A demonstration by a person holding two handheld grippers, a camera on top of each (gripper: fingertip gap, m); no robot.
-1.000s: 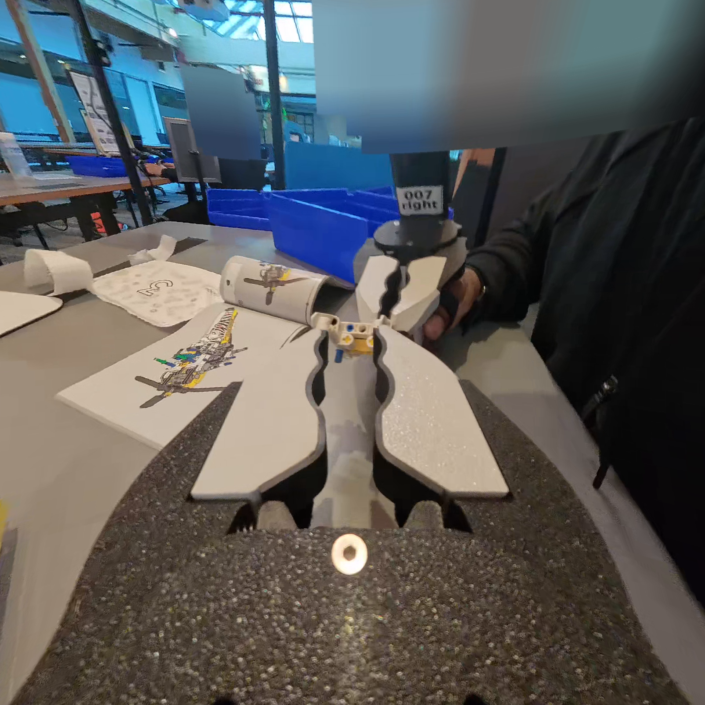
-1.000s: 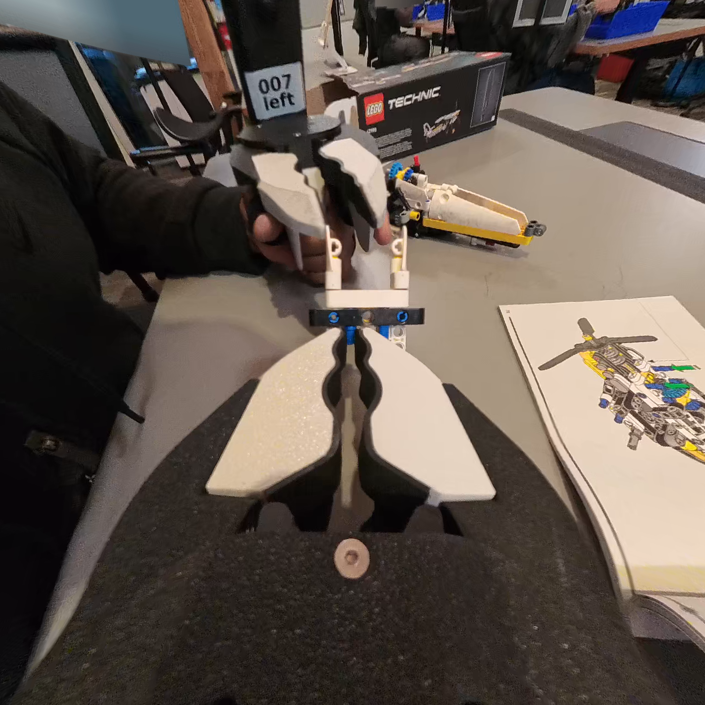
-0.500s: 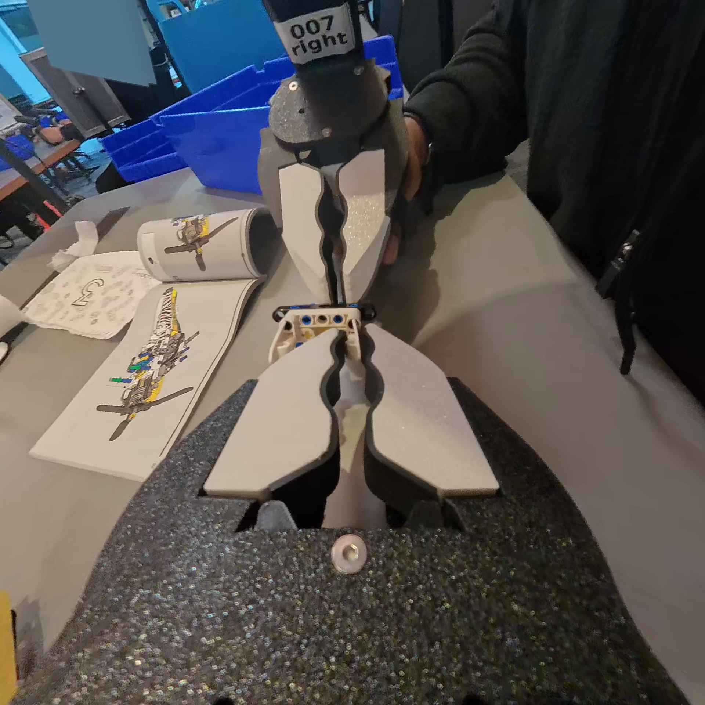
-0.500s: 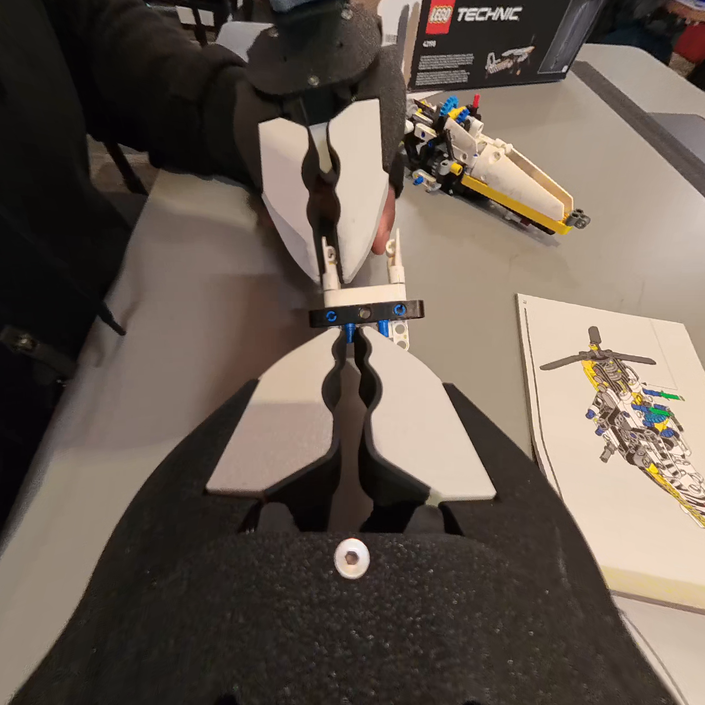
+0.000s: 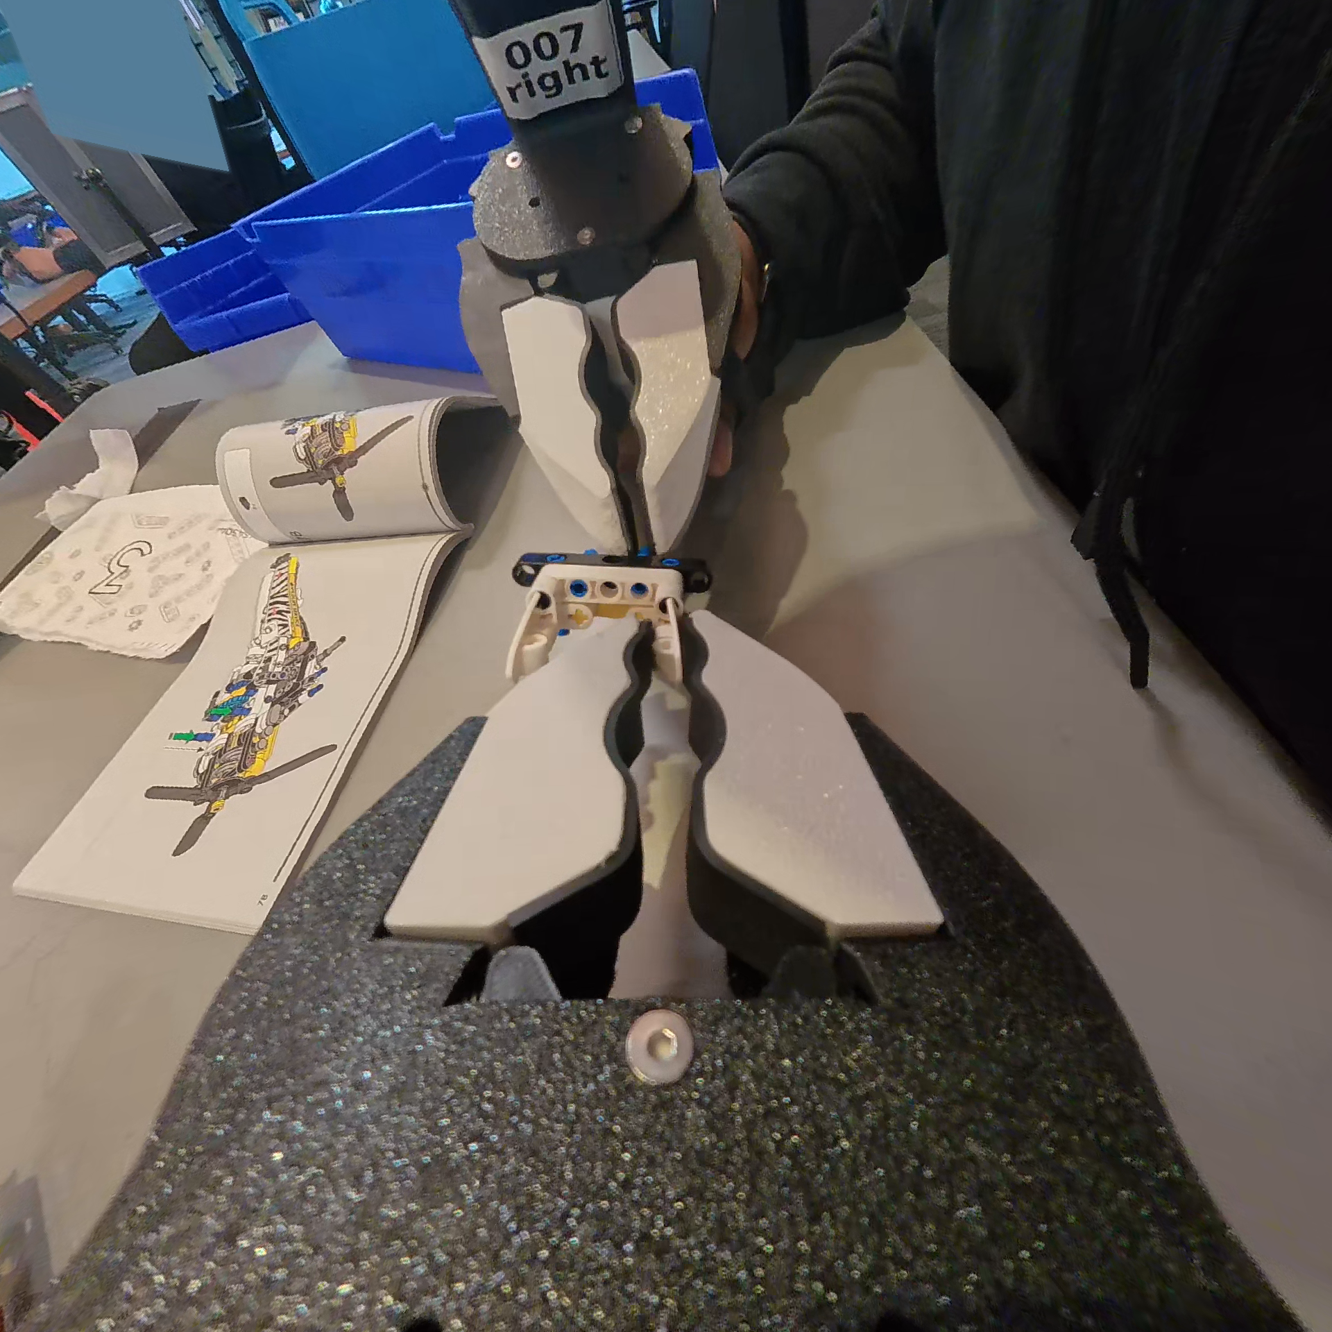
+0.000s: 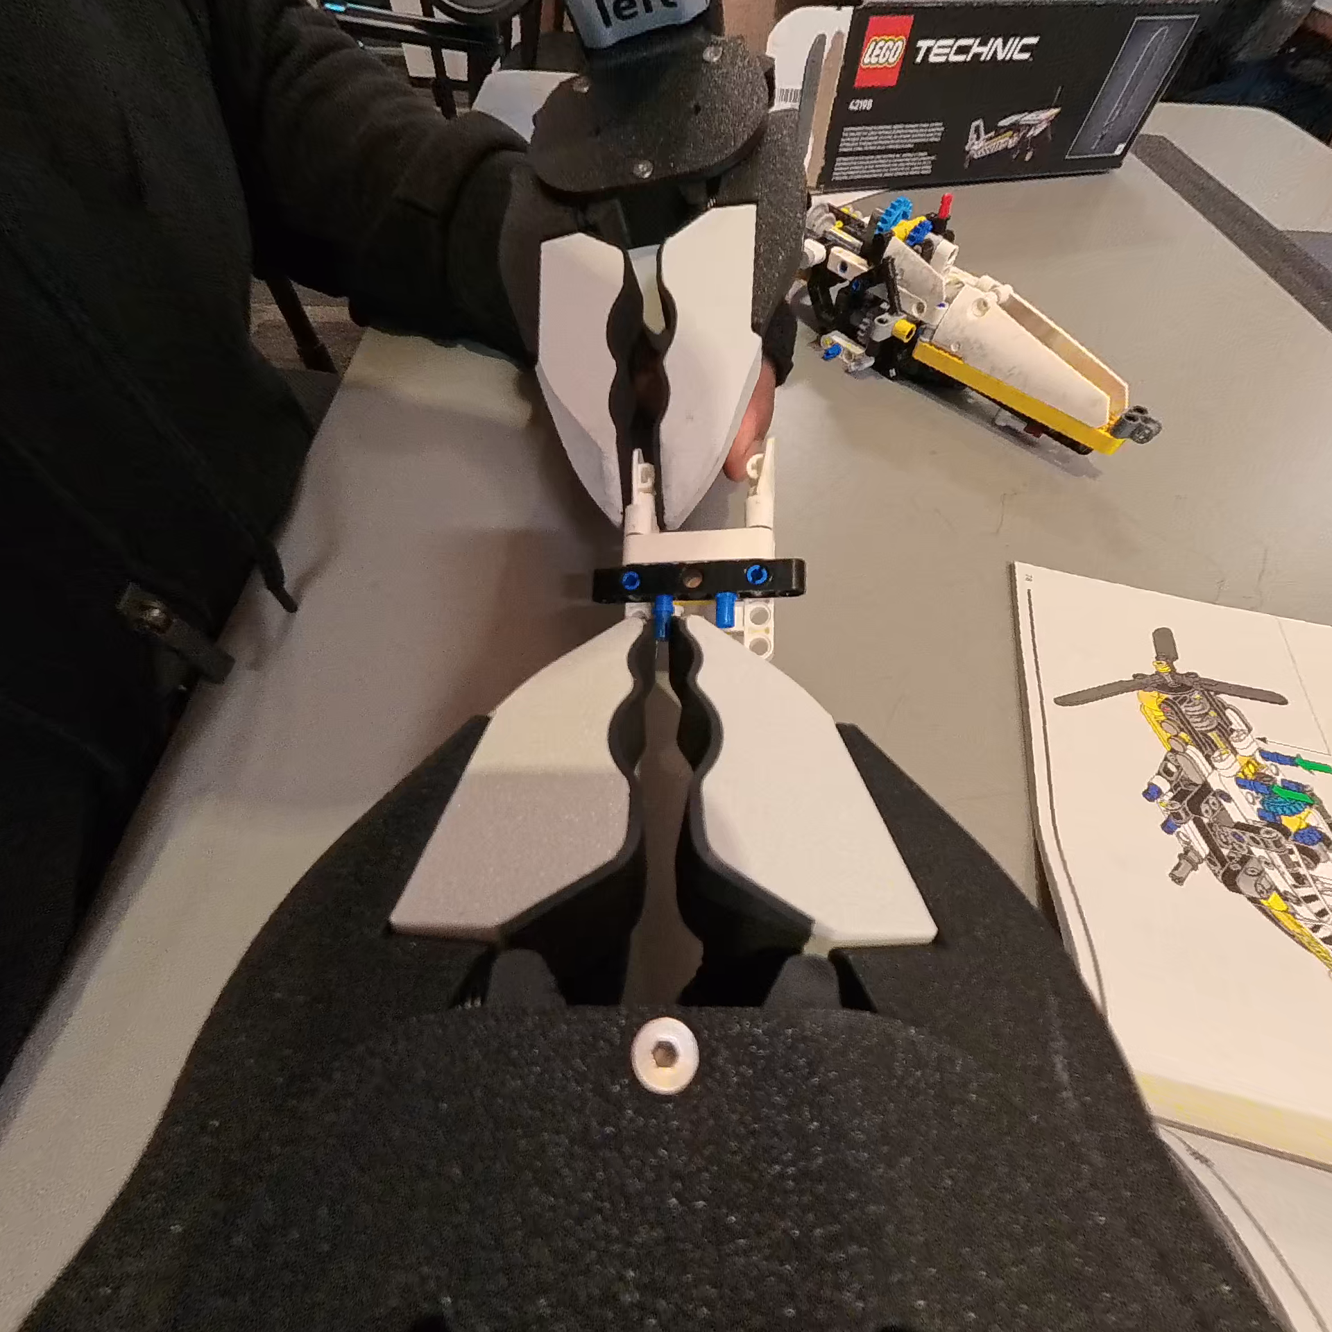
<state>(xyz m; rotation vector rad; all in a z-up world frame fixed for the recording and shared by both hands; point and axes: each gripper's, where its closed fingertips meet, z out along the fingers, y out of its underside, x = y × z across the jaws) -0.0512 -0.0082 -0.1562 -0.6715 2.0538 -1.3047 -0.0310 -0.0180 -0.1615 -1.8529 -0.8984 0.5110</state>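
Both hand-held grippers (image 5: 659, 638) (image 6: 662, 634) grip one small brick assembly (image 5: 609, 587)

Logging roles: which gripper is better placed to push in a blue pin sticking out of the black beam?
Right, likely: the right gripper pinches a blue pin at the black beam; the left gripper clamps a white arm opposite.

left gripper (image 5: 657, 634): pale grey wavy-edged fingers, speckled black foam body, silver screw | right gripper (image 6: 662, 627): same build, white label on its black stem | person: black sleeves
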